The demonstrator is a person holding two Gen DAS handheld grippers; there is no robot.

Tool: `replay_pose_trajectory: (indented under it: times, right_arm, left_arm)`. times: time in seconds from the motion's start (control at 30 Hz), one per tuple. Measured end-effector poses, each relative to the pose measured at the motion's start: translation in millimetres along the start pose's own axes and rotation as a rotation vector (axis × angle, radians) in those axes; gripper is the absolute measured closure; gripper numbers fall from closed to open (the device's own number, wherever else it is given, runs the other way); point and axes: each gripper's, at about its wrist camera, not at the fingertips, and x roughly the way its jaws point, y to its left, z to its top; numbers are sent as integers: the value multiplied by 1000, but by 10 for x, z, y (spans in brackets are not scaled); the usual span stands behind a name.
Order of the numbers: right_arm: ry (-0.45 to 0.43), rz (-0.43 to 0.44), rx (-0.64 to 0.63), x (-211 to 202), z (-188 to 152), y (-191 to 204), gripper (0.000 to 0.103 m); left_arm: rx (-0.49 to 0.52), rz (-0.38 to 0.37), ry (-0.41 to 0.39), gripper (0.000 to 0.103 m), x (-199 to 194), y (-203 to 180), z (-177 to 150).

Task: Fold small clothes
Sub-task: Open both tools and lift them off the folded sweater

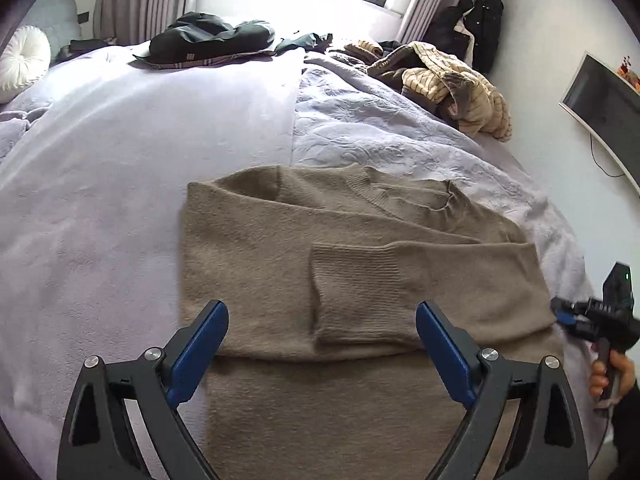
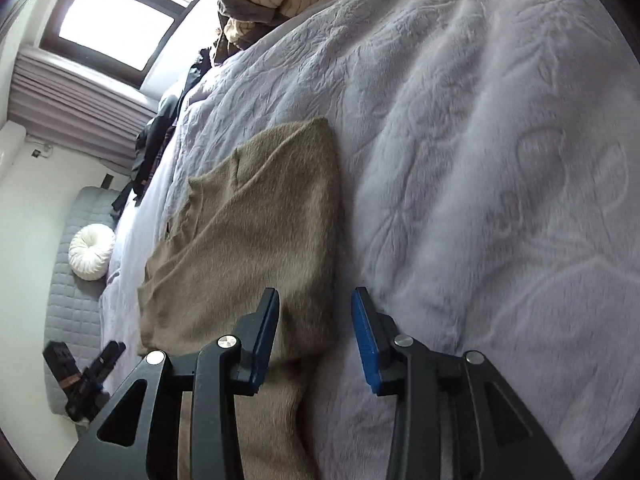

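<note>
Sweater (image 1: 360, 280): tan knit, flat on the bed (image 1: 120, 200), both sleeves crossed over the chest, directly beyond my fingertips.
Left gripper (image 1: 322, 344): my jaws stand wide apart above the hem, holding nothing.
Right gripper (image 2: 316, 336): my jaws are partly apart, straddling the sweater's side edge, not pinching it.
Next fold, judged: I should grip the hem corners evenly and carry them to the collar (image 1: 400, 192).

I see a tan knitted sweater (image 1: 360, 264) of fuzzy, matt wool-like cloth, ribbed at its cuff. Beneath it, the lilac plush bedspread (image 1: 100, 208) looks soft, with an embossed quilted section. My left gripper (image 1: 322, 344) has matt black plastic arms, blue pads and shiny metal rivets.
</note>
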Motion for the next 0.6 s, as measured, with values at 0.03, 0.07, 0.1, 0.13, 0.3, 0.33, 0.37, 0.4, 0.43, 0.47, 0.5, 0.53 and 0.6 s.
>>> replay_pose_trajectory:
  times: [0.03,0.07,0.1,0.13,0.3,0.33,0.37,0.4,0.43,0.47,0.5,0.53,0.6]
  right_arm:
    - [-3,-10,-7,-7,-38,24,62]
    - [-14,-28,-15,-32,-62,49,62]
    - [-33,-54,-24,-63,-79,93,62]
    - [-45,-64,-31,-87,-90,141,62]
    - [-25,-85,16,-89,-150,134,62]
    - [-21,-70,36,-76,-162,88,62]
    - [-18,-36,65,-60,-177,20,62]
    - [-17,8,104,-29,-185,-35,62]
    - [-14,48,130,2,-189,-71,63]
    - [-2,97,152,55,-182,-86,68]
    - [8,112,148,96,-175,-62,87]
    - [14,98,124,115,-172,-10,87]
    - [-2,24,19,78,-151,167,87]
  left_arm:
    - [9,7,5,8,22,-35,17]
    - [27,22,6,8,48,-85,31]
    - [48,45,5,8,80,-141,42]
    - [64,61,8,8,111,-186,48]
    - [58,127,84,8,403,-203,21]
    - [36,129,109,8,469,-160,1]
    - [23,130,120,8,500,-134,-12]
    - [16,137,123,8,523,-118,-28]
    - [22,150,118,8,526,-120,-40]
    - [31,159,116,8,528,-129,-52]
    - [41,169,119,8,535,-146,-64]
    - [55,182,122,8,540,-165,-74]
    - [74,200,124,8,566,-200,-88]
